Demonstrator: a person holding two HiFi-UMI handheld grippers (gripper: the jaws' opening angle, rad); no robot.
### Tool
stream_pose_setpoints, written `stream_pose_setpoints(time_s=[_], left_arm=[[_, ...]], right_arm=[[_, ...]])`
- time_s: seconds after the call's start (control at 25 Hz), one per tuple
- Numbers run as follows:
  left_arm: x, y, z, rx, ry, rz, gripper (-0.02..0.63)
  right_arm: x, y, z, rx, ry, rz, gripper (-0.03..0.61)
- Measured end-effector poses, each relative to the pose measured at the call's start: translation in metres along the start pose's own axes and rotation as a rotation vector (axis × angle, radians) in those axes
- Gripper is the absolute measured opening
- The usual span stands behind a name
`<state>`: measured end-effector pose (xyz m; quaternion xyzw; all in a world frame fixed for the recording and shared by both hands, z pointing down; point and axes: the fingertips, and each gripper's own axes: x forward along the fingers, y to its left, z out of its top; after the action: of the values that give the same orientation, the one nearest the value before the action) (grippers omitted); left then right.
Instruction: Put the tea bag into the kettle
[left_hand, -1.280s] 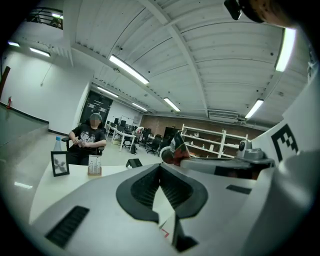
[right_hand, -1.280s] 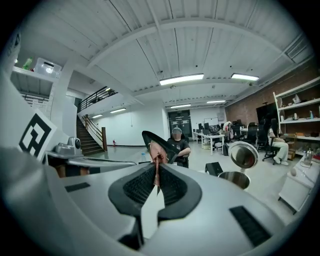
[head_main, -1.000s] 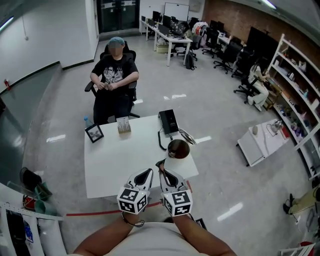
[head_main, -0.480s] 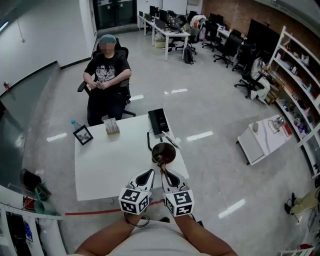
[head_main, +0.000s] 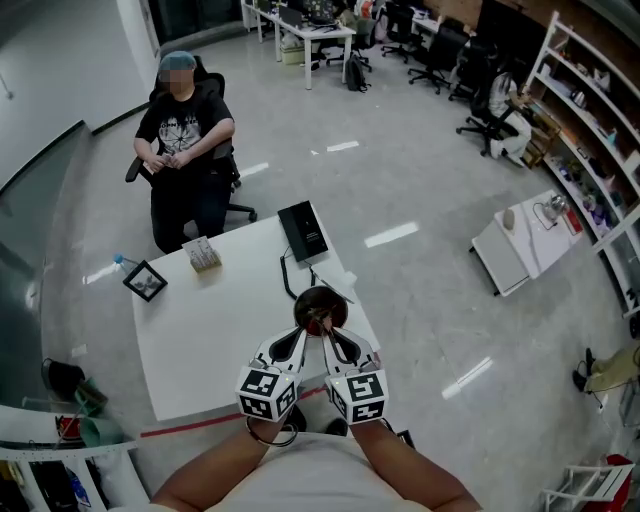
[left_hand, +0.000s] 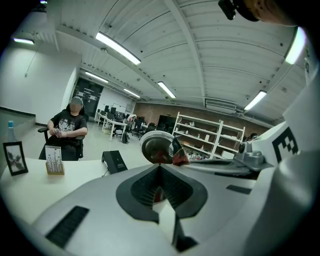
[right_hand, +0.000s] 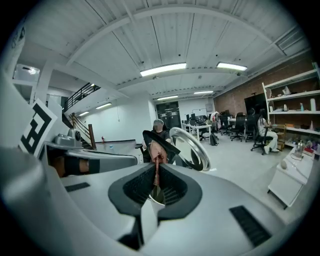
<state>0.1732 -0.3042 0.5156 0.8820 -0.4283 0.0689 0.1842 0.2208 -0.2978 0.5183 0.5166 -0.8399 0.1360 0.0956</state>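
Red tea bag (right_hand: 156, 149), long axis toward kettle (head_main: 336, 303), in closed jaws of left gripper (left_hand: 160, 167) and right gripper (right_hand: 156, 167)

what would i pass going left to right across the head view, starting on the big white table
picture frame → small card box → kettle → low white table out on the floor to the right

Kettle (head_main: 322, 298): its near side hides behind the left claw (head_main: 303, 333) and right claw (head_main: 327, 335).
Tea bag (head_main: 318, 321): too small to make out from above.
Photo frame (head_main: 145, 281): its picture is too tiny to tell.
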Motion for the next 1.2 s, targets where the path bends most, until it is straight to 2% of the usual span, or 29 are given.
stream_pose_setpoints(time_s=[0.44,0.72,1.04,1.2], left_arm=[[0.041,0.034,-0.025,-0.044,0.093,-0.051,0.008],[0.054,0.041,-0.034,-0.028,0.125,-0.074,0.008],[0.055,0.046,-0.034,-0.032,0.125,-0.076,0.009],[0.051,0.047,-0.033,-0.039,0.120,-0.066,0.009]], right_arm=[[0.040,-0.022,-0.030,0.006,0.104,-0.058,0.026],[0.050,-0.028,-0.040,0.015,0.140,-0.068,0.029],[0.055,-0.028,-0.042,0.015,0.156,-0.069,0.124],[0.052,-0.026,-0.039,0.016,0.139,-0.068,0.132]])
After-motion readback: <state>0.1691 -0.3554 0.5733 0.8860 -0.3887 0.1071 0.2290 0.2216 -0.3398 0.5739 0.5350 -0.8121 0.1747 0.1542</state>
